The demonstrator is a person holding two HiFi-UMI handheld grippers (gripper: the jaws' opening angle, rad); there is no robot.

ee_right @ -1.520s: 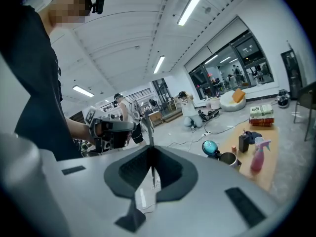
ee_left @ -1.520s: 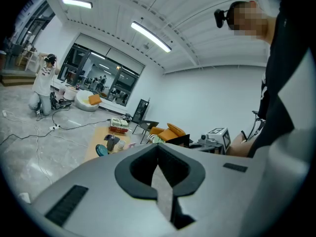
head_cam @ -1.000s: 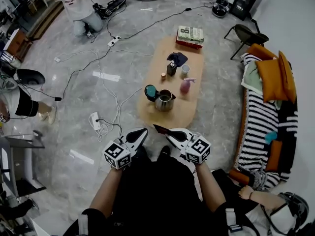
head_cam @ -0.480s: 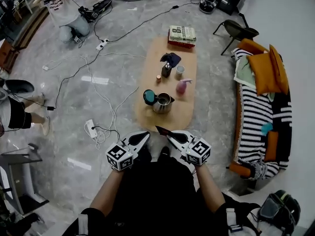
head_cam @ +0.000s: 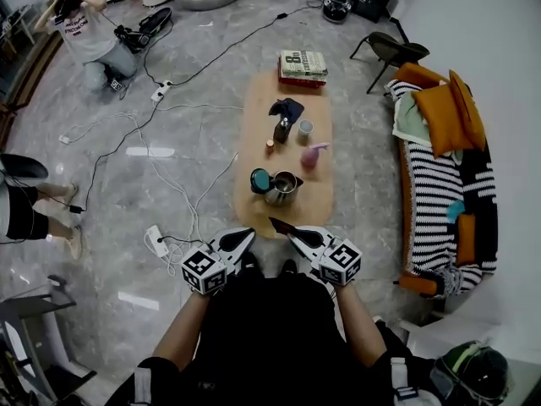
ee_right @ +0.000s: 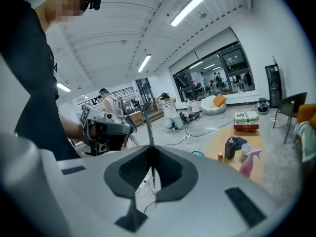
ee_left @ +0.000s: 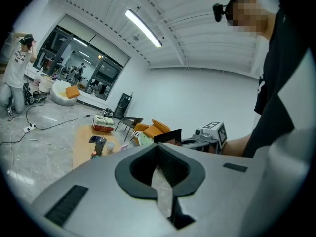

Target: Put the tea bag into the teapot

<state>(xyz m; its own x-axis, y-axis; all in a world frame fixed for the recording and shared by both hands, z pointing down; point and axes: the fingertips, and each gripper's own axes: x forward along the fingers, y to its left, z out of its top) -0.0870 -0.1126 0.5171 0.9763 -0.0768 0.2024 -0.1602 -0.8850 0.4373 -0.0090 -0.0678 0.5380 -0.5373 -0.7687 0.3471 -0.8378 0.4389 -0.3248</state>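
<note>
1. My right tongs (head_cam: 292, 233) are nearly closed, pinching the tea bag (head_cam: 280, 226), a thin, dark, flat packet that sticks out past the tips. In the right gripper view it stands edge-on between the pads.
2. My left tongs (head_cam: 241, 237) have their tips together and hold nothing. I hold them beside the right ones, at about waist height.
3. The teapot (head_cam: 283, 187), a steel one, stands on the near part of the oval wooden tabletop (head_cam: 258, 100), well apart from the tea bag. Its top is open, and a teal lid (head_cam: 260, 180) lies just beside it.
4. Beyond the teapot stand a pink spray bottle (head_cam: 311, 154), a dark bottle (head_cam: 281, 129) and a cup (head_cam: 305, 128), with books (head_cam: 303, 64) at the far end.
</note>
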